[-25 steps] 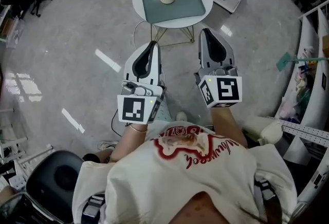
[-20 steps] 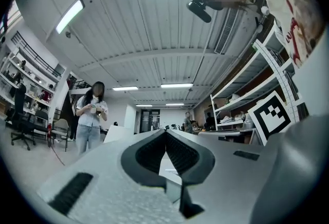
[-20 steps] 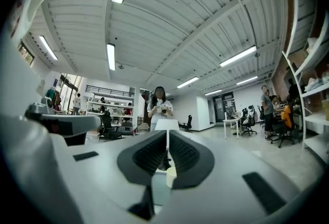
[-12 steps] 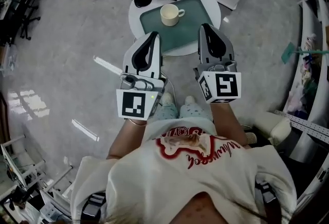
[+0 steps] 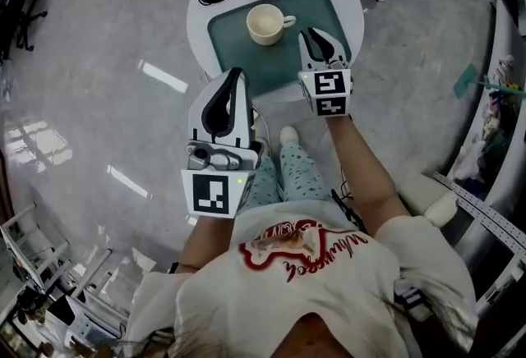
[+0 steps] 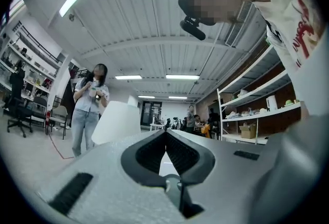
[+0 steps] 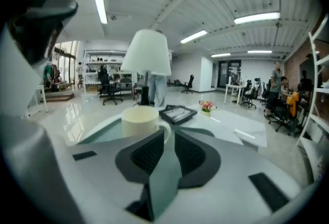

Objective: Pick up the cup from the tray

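Cream cup [image 5: 265,24] upright on green tray [image 5: 226,32], handle right; L gripper [image 5: 236,71] fingers clenched, R gripper [image 5: 317,34] fingers slightly apart.

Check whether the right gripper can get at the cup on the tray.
Probably yes: the right gripper is over the tray, the cup just ahead, nothing between them; jaws barely apart.

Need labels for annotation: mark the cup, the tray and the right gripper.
cup [image 5: 265,23]: head view, inside of its bowl.
tray [image 5: 233,51]: head view, bare green surface beside the cup.
right gripper [image 5: 319,35]: head view, midway between its fingertips.
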Demonstrator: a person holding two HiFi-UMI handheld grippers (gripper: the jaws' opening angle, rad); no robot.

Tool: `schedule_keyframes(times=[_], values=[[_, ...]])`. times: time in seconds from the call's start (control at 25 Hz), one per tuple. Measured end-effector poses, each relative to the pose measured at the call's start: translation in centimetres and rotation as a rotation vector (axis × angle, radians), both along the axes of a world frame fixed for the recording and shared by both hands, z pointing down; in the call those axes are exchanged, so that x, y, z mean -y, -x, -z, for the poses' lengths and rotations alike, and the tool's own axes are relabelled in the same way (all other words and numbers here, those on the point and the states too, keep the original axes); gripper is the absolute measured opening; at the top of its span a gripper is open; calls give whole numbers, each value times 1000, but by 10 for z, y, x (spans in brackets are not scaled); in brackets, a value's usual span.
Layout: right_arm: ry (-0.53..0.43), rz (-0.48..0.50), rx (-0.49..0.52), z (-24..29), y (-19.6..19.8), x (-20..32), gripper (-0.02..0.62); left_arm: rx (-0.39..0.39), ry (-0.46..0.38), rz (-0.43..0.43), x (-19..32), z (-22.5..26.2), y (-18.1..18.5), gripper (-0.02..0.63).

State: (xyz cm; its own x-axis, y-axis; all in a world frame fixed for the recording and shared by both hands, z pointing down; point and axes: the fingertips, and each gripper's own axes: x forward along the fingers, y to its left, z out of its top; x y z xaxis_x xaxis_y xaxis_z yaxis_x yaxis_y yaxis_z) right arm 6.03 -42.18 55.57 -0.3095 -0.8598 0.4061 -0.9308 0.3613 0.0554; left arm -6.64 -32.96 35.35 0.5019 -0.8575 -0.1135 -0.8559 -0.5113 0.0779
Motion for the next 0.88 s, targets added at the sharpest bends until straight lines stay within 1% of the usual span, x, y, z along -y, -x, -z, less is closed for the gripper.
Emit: schedule_keyframes(times=[0.08,0.16,0.24,0.32,0.4,0.56,0.68,0.76,0.88], values=[[38,26,-27,-23,3,12,46,21,31,5,-2,-14,3,14],[30,49,-33,-30,8,19,60,41,63,15,-6,-26,7,14],[25,67,-35,-32,13,24,91,47,98,30,-9,-36,12,14],[37,77,-29,-34,17,30,98,55,113,39,-9,-42,17,14],[29,74,-12,-34,20,40,98,64,118,44,-7,-46,21,14],[30,87,-11,-37,19,57,98,88,125,71,-7,-55,34,14],[31,98,21,-44,18,65,97,98,134,81,-7,-58,40,14],[21,95,52,-43,21,66,59,98,141,86,-7,-59,42,14],[12,42,93,-37,20,64,43,100,143,97,-7,-58,44,14]])
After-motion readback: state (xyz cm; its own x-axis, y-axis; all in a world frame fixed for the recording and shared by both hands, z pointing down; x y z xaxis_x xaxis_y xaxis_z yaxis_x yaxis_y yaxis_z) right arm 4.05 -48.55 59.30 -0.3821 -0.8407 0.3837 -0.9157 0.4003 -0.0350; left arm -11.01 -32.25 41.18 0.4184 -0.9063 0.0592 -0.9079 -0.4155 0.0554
